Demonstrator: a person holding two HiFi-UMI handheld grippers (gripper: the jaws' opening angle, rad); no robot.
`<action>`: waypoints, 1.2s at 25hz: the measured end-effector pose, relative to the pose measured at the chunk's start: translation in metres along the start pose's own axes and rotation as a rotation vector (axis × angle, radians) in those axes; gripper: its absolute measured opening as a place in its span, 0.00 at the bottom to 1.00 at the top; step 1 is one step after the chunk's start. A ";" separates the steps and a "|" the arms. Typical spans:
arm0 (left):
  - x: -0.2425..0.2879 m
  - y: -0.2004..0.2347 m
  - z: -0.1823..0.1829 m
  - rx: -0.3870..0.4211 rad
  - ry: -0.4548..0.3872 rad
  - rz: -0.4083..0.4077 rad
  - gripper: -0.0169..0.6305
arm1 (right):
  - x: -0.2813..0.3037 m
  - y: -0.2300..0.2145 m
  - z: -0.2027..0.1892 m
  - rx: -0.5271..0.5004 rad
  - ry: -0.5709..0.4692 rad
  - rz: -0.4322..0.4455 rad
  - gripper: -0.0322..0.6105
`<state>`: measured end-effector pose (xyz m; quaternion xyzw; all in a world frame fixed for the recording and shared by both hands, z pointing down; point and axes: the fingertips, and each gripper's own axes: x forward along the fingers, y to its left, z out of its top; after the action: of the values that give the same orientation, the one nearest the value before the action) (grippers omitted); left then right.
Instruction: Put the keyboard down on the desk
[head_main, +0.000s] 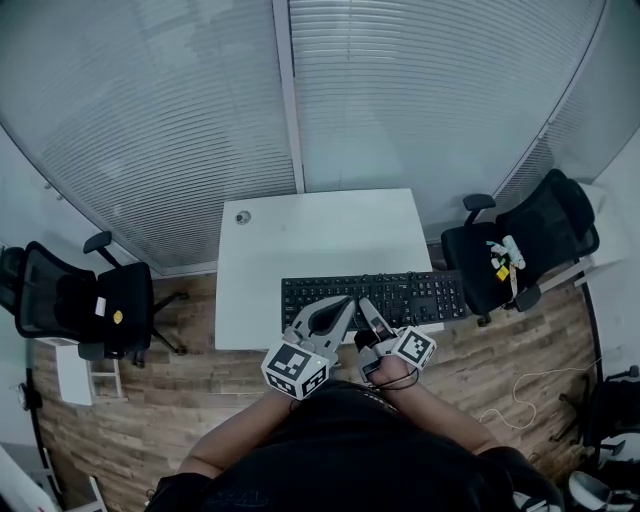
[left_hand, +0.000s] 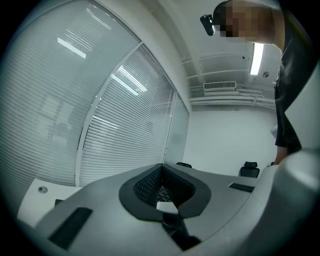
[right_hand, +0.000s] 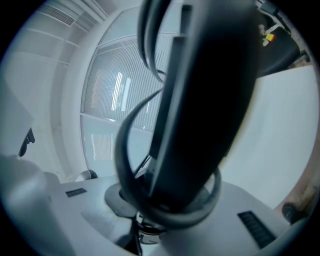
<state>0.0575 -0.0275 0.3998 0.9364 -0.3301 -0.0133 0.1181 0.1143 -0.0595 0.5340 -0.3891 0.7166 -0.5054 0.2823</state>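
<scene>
In the head view a black keyboard (head_main: 420, 292) lies across the front right part of the white desk (head_main: 300, 240), its right end past the desk's edge. Whether it rests on the desk I cannot tell. My right gripper (head_main: 368, 312) is rolled on its side and shut on the keyboard's near edge. In the right gripper view the keyboard (right_hand: 200, 100) stands dark between the jaws of that gripper (right_hand: 167, 192), with its cable (right_hand: 130, 150) looping beside it. My left gripper (head_main: 340, 308) (left_hand: 162, 172) is shut, tips meeting over the keyboard's near edge, with nothing seen clamped.
A black office chair (head_main: 100, 300) stands left of the desk and another (head_main: 520, 245) to the right, with a small item (head_main: 505, 258) on its seat. A round grommet (head_main: 242, 216) sits at the desk's far left. Blinds close the far side. A white cord (head_main: 520, 395) lies on the floor.
</scene>
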 end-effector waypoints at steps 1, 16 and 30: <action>0.000 0.009 0.004 0.003 -0.002 0.000 0.05 | 0.009 0.002 -0.001 -0.002 0.000 0.004 0.21; -0.040 0.101 0.021 -0.006 -0.009 0.004 0.05 | 0.097 0.019 -0.046 -0.012 0.013 0.004 0.21; -0.041 0.135 0.020 -0.039 -0.004 0.035 0.05 | 0.134 0.020 -0.049 -0.013 0.040 0.021 0.21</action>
<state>-0.0594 -0.1075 0.4094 0.9281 -0.3462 -0.0195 0.1358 -0.0024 -0.1435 0.5297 -0.3733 0.7292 -0.5056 0.2707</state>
